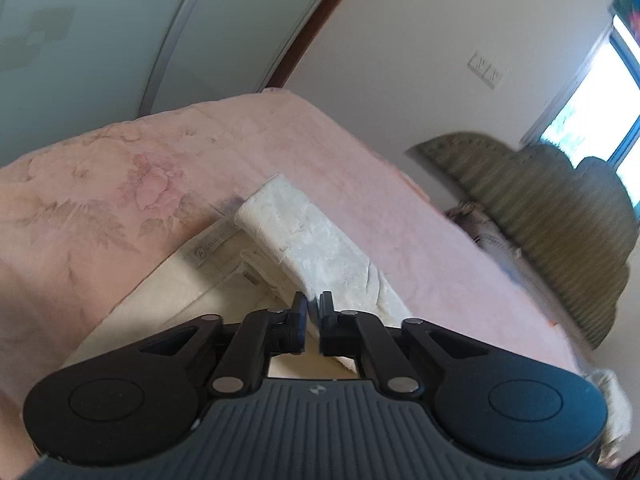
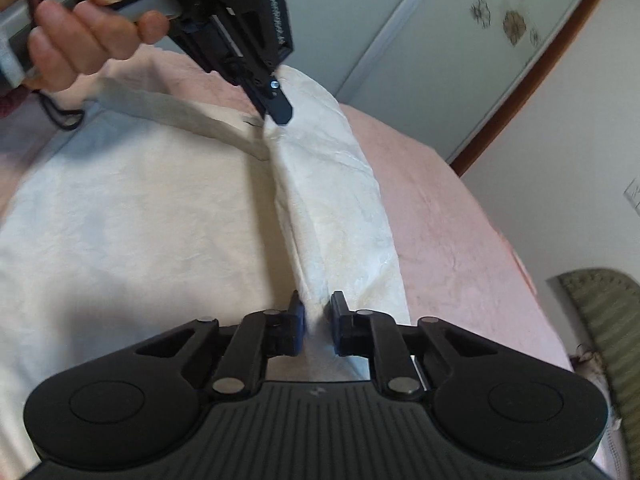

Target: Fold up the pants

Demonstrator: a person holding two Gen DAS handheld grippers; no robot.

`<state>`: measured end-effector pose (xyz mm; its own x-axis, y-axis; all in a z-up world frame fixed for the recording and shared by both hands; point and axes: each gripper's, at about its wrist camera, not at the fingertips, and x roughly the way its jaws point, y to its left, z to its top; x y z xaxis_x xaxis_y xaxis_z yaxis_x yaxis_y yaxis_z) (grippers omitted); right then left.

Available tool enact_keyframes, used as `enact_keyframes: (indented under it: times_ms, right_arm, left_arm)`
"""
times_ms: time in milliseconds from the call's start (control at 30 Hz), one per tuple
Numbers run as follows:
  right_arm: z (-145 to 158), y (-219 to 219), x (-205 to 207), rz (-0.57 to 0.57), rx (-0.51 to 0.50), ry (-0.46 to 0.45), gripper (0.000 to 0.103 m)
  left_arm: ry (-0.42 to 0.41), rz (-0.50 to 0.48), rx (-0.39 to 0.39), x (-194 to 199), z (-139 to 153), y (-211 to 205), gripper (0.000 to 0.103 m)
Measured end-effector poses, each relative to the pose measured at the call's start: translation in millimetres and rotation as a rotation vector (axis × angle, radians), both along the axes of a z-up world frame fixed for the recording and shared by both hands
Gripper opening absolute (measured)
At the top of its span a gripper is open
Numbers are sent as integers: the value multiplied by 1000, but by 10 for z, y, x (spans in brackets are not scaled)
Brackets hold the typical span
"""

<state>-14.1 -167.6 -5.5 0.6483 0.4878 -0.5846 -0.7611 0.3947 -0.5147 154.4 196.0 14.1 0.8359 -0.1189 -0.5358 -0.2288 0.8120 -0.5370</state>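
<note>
both tongs (image 1: 314, 300) (image 2: 318, 304) pinch crinkled cream pants (image 2: 140, 220) ridge.

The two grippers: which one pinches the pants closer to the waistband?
The left gripper: it pinches the raised fold of the pants beside the waistband, while the right gripper pinches the same fold farther along.

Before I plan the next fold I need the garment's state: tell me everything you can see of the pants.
The pants are cream, of a crinkled woven-looking cloth, spread on a pink floral blanket. One leg is raised into a long ridge. The left gripper pinches it at the far end, the right gripper at the near end. An inner waistband label shows.
</note>
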Motion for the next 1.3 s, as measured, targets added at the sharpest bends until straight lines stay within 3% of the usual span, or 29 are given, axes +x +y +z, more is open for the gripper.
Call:
enact_keyframes:
  times_ms: [33, 67, 133, 233, 300, 367, 467, 600, 800, 900, 1067, 1200, 1300]
  right_arm:
    - [-3, -9, -63, 5, 9, 5, 10]
    - [-16, -15, -103, 4, 11, 2, 10]
    - [-51, -7, -80, -4, 4, 0, 10]
    - [-127, 1, 118, -25, 17, 20, 10]
    - [-172, 29, 206, -36, 23, 15, 10]
    - [-195, 63, 323, -46, 35, 14, 10]
    - [-165, 70, 447, -59, 73, 58, 10]
    - [-74, -57, 296, -40, 162, 137, 10]
    - [-125, 119, 234, 49, 176, 216, 10]
    - [-250, 291, 252, 65, 154, 229, 10]
    - [-366, 360, 412, 40, 159, 248, 10]
    - [-486, 420, 591, 7, 188, 288, 11]
    - [-585, 491, 713, -38, 247, 307, 17]
  left_arm:
    - [-5, 22, -12, -45, -19, 17, 38]
    - [-7, 44, -10, -61, -45, 26, 64]
    - [0, 80, -24, -44, -108, 53, 76]
    - [21, 90, -92, 43, -167, 123, 75]
    - [42, 111, -102, 46, -166, 165, 50]
    - [59, 115, -97, 27, -164, 218, 13]
    - [70, 99, -144, -89, -178, 362, 9]
    - [69, 71, -153, -419, -138, 527, 8]
    - [124, 64, -38, -788, -189, 618, 7]
    - [134, 76, -36, -866, -196, 647, 7]
    - [128, 82, 44, -960, -125, 544, 10]
    - [179, 115, 105, -886, -293, 475, 12]
    - [162, 130, 182, -927, -258, 381, 19]
